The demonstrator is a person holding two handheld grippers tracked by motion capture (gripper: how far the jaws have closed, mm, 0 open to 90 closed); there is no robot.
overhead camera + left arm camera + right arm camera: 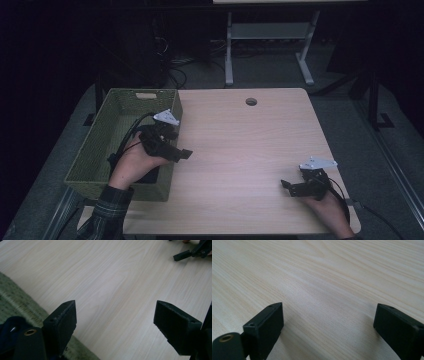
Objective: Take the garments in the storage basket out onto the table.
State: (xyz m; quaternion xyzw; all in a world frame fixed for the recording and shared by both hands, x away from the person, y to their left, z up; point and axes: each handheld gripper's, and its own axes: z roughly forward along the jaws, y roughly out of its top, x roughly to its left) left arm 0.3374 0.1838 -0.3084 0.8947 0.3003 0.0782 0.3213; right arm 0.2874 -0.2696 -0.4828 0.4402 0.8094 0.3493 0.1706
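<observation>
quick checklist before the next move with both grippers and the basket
1. Left gripper open and holding nothing: ok, its jaws stand wide apart over bare wood.
2. Right gripper open and holding nothing: ok, jaws apart, bare table between them.
3. Left gripper clear of the basket: ok, its jaws are past the right rim, over the table.
4. Something dark lies in the basket's near corner: cannot tell what it is.
5. Free room between the two grippers: ok.
</observation>
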